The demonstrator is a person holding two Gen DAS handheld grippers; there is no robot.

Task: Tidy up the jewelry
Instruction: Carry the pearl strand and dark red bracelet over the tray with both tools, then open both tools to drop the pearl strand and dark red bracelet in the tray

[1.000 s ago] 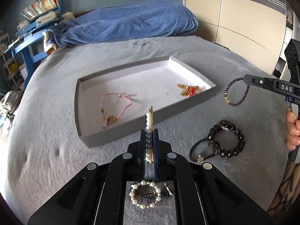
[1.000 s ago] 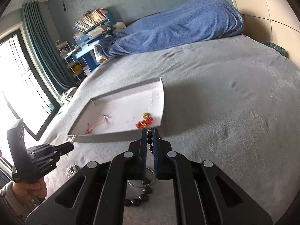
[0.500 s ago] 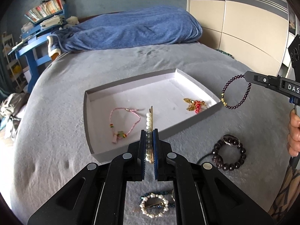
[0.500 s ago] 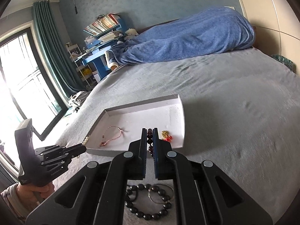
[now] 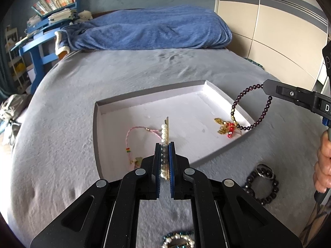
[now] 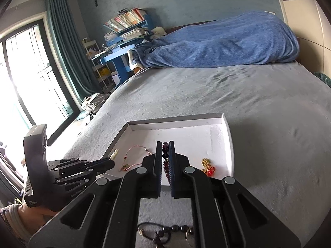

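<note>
A shallow white tray (image 5: 186,95) lies on the grey bed and holds a pink cord bracelet (image 5: 132,136) and a gold and red charm piece (image 5: 225,127). My left gripper (image 5: 164,144) is shut on a pearl hair clip (image 5: 164,132), held above the tray's near edge. My right gripper (image 5: 266,87) is shut on a dark purple bead bracelet (image 5: 253,108) that hangs over the tray's right corner. In the right wrist view that gripper (image 6: 165,143) holds the beads (image 6: 165,155) above the tray (image 6: 227,136), with the left gripper (image 6: 109,162) at the left.
A dark bead bracelet with a ring (image 5: 263,183) and a pearl and blue piece (image 5: 179,240) lie on the bed (image 5: 62,144) near me. A blue blanket (image 5: 149,29) is heaped at the far end. A wardrobe (image 5: 279,20) stands at the right.
Both grippers have risen and moved forward over the tray with their jewelry. The purple bracelet now hangs above the tray's right corner, nearer the red charm.
</note>
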